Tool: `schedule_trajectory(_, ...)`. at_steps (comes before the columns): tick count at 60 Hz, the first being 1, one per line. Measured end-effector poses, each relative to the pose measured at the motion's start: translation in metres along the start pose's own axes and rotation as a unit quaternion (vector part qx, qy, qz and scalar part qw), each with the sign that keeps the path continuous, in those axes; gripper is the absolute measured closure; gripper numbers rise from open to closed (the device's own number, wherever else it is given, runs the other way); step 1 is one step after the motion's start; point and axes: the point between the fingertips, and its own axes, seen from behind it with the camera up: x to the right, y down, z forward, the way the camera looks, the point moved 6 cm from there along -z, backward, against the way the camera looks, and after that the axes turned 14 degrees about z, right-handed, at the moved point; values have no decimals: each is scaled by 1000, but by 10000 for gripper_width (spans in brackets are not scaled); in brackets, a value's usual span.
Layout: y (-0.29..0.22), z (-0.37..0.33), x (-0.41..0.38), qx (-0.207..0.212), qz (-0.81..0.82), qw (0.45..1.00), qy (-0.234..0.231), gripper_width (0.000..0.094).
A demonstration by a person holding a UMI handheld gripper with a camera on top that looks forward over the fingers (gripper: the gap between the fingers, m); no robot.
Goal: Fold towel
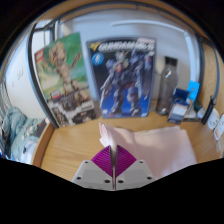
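Towel [150, 145] lying soft, light, floppy | gripper [112, 160] seemingly pinching its 12 o'clock fold | grab edges, not middle

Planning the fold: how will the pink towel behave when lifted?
Probably floppy: the pink towel lies flat on the wooden table, so it should drape. Likely light, being thin cloth. The tongs look closed on its edge, where it bunches.

Pink towel [150, 148]; wood-tone table [70, 145]; purple pads [105, 160].
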Motion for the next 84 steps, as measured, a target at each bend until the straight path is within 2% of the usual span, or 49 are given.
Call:
schedule_trajectory(11,-79,-53,73,45,29,999,8,914)
schedule_trajectory(21,-97,-51,166,46,32,997,48,905)
schedule_trajectory(23,-95,-45,183,41,35,997,55,797)
schedule_trajectory(25,-91,-38,199,37,33,997,62,784)
schedule_trajectory(26,-89,-36,207,35,32,997,67,694)
schedule_trajectory(28,-84,-29,222,28,27,996,74,621)
schedule_trajectory(32,-78,-23,246,18,23,996,83,407)
schedule_trajectory(33,-77,-22,251,18,24,996,83,430)
schedule_trajectory(39,-78,-33,266,15,39,997,63,408)
schedule_trajectory(48,-98,-79,261,28,46,998,32,319)
schedule_trajectory(53,-113,-118,250,47,43,998,9,192)
schedule_trajectory(59,-123,-169,234,68,40,997,-10,99)
schedule_trajectory(67,-113,-235,217,92,33,995,-14,95)
schedule_trajectory(74,-81,-287,203,107,27,994,-12,93)
schedule_trajectory(84,-14,-343,200,93,22,995,10,93)
